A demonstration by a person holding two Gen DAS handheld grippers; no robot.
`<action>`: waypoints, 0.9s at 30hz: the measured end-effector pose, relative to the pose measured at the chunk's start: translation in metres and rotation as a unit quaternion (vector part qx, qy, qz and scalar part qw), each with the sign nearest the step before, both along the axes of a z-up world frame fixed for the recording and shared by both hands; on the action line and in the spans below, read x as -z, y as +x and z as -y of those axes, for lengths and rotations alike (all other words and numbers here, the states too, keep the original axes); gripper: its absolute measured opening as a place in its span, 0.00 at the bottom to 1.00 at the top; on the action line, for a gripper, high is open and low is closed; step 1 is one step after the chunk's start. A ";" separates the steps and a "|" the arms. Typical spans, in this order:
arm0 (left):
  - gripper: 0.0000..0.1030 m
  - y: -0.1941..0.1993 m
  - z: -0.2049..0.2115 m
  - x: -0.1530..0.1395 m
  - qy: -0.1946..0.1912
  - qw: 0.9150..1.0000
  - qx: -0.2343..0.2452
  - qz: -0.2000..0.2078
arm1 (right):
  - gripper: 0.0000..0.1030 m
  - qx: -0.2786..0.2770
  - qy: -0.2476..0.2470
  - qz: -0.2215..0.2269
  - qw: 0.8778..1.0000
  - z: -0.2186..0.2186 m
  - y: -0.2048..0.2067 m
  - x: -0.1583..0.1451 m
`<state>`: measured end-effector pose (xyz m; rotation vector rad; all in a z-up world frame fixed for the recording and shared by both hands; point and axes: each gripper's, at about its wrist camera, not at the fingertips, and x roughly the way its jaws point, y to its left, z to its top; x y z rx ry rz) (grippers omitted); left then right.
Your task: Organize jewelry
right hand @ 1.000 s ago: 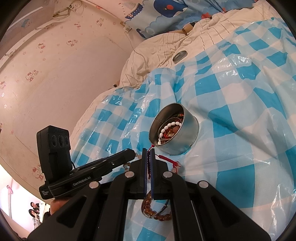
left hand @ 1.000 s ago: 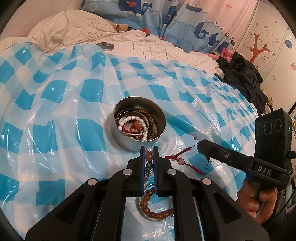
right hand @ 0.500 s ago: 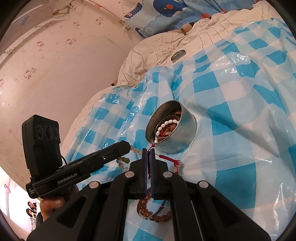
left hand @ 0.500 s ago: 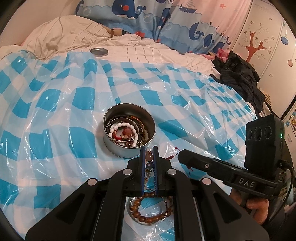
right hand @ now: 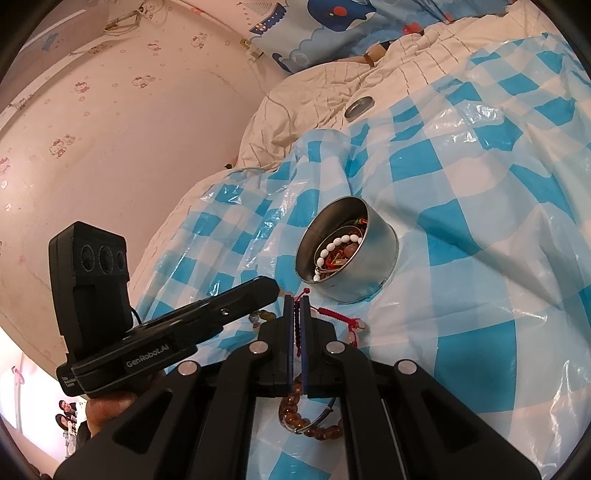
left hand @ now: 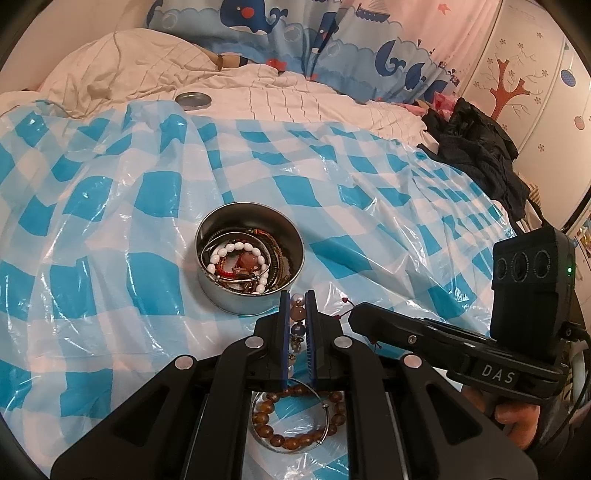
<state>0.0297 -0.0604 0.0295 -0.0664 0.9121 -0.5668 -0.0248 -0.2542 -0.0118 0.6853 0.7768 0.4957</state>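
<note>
**Two bracelets held beside the tin, drop still to come**

While both claws are clenched on jewelry, the step in hand looks like carrying pieces to the round metal tin (left hand: 249, 258), which already holds a white bead bracelet and several other strands. The left claw (left hand: 296, 306) grips a bracelet of mixed pale and dark beads (left hand: 297, 314) between its blue pads, just short of the tin's near wall. The right claw (right hand: 296, 310) is pinched on a red cord bracelet (right hand: 328, 313), whose knotted tail and pale bead trail down to the sheet beside the tin. On the sheet below both claws lies a brown wooden bead bracelet (left hand: 295, 421) with a thin wire bangle (left hand: 321, 406) across it, neither picked up yet.

By the look of it, the next move calls for bringing one claw over the tin's open mouth and releasing so the strand falls inside; the two claws stand close together, so going one at a time would likely avoid tangling the cord with the beads.

Everything rests on a bed covered by a blue-and-white checked plastic sheet (left hand: 110, 206), wrinkled and glossy. Beyond it lies a cream quilt (left hand: 295, 99) with the tin's lid (left hand: 192, 99) on it, whale-print fabric (left hand: 295, 33) behind, dark clothing (left hand: 476, 147) to one side, and pink patterned walls (right hand: 110, 129).
</note>
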 end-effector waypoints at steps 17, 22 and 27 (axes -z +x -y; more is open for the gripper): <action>0.07 0.001 0.002 0.000 0.000 1.000 0.001 0.000 | 0.04 -0.001 0.002 0.001 1.000 0.001 0.000 -0.002; 0.07 0.001 0.002 0.000 0.000 1.000 0.001 0.000 | 0.04 -0.001 0.002 0.001 1.000 0.001 0.000 -0.002; 0.07 0.001 0.002 0.000 0.000 1.000 0.001 0.000 | 0.04 -0.002 0.003 0.002 1.000 0.002 0.000 -0.003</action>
